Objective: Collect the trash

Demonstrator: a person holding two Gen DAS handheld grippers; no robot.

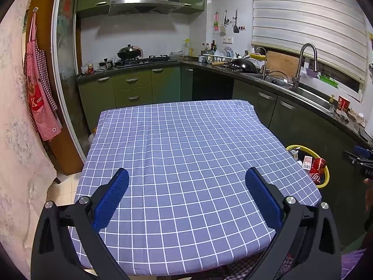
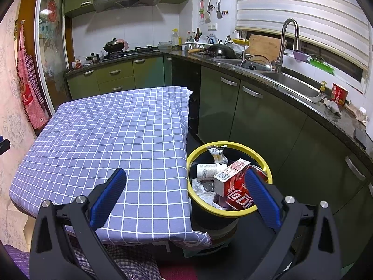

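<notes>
A black bin with a yellow rim (image 2: 198,200) stands on the floor right of the table. Inside lie a red cola can (image 2: 237,196), a red and white carton (image 2: 229,171), a white bottle (image 2: 209,170), a snack wrapper (image 2: 218,152) and crumpled paper (image 2: 204,192). My right gripper (image 2: 186,175) is open above the table's right edge, its right finger over the bin. My left gripper (image 1: 186,175) is open over the blue checked tablecloth (image 1: 186,140), holding nothing. In the left wrist view the bin (image 1: 325,184) and can (image 1: 317,170) peek out at the right.
Green cabinets (image 2: 256,116) and a dark counter with a sink (image 2: 291,81) run close along the bin's right side. A stove with a wok (image 1: 129,52) is at the back. A red checked apron (image 1: 39,93) hangs on the left wall.
</notes>
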